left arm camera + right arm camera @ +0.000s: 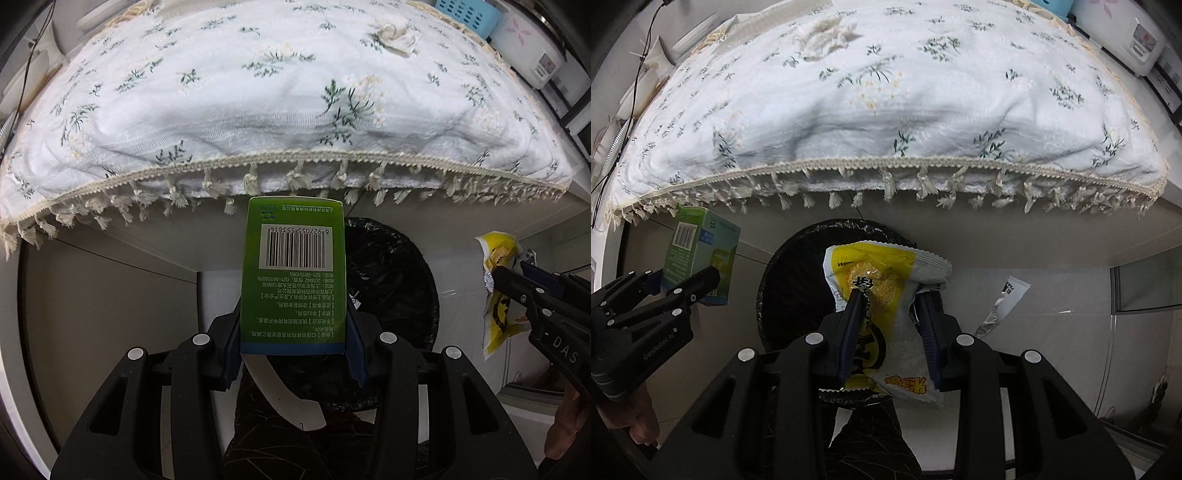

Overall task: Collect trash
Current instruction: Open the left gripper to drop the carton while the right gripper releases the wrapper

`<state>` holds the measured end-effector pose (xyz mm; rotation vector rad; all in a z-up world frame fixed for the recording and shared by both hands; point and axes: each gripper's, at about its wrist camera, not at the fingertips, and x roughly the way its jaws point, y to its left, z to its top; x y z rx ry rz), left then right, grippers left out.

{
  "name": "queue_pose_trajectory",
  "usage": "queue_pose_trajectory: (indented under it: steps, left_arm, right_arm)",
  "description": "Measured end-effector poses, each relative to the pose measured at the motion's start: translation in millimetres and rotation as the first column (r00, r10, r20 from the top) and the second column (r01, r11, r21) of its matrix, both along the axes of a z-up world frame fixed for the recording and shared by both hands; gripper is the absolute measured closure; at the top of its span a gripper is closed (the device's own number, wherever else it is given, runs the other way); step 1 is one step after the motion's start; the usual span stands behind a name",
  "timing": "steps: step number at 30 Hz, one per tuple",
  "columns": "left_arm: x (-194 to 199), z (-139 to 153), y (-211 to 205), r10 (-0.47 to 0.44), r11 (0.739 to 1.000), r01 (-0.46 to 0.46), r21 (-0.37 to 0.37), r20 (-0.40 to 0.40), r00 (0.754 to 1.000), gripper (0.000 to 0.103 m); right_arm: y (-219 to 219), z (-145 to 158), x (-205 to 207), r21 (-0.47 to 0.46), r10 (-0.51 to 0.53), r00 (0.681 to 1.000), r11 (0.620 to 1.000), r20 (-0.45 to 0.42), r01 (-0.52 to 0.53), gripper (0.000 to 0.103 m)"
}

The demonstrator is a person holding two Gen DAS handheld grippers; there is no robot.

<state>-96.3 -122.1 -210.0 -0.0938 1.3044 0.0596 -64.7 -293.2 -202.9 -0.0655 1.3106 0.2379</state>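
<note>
two grippers are seen, the left gripper [293,354] and the right gripper [890,332]. one green box [293,273], one yellow snack wrapper [882,295] and one black-lined bin [798,266] are counted. one crumpled tissue [395,35] is counted on the one flowered cloth [258,110] over the tabletop. one silver-white wrapper [1004,302] is counted on the floor, and one blue basket [467,16] at the back.

table: floral fringed tablecloth [258,110] | floor [1052,295]: pale tile
</note>
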Motion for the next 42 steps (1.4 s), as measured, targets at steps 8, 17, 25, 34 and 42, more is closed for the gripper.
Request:
queue_pose_trajectory:
  steps: [8, 17, 25, 34, 42]
  left_arm:
    - [5.2, -28.6, -15.0, -0.025, 1.000, 0.025, 0.011, -0.022, 0.999, 0.058]
    - [9.5, -47.8, -47.7, -0.108, 0.994, 0.108, 0.009, -0.025, 0.994, 0.058]
    - [9.9, -46.1, -66.1, -0.139, 0.990, 0.139, -0.013, 0.018, 0.990, 0.032]
    - [10.3, -17.9, -30.9, -0.059, 0.998, 0.060, -0.002, 0.083, 0.995, 0.006]
    - [-1.1, -7.4, 7.8, 0.012, 1.000, -0.013, 0.014, 0.093, 0.996, 0.006]
  right_arm:
    - [-10.6, -13.1, -4.6, -0.002, -0.021, 1.000, 1.000, -0.013, 0.021, 0.074]
    - [-38.6, -21.4, -13.1, -0.011, -0.078, 0.997, 0.997, -0.029, 0.077, 0.074]
    - [-49.7, -15.3, -22.0, -0.004, -0.098, 0.995, 0.995, -0.029, 0.098, 0.074]
    - [-22.2, -21.9, -12.6, 0.013, -0.041, 0.999, 0.999, -0.036, 0.041, 0.073]
    - [17.4, -34.6, -1.3, 0.010, 0.038, 0.998, 0.999, -0.041, -0.037, 0.073]
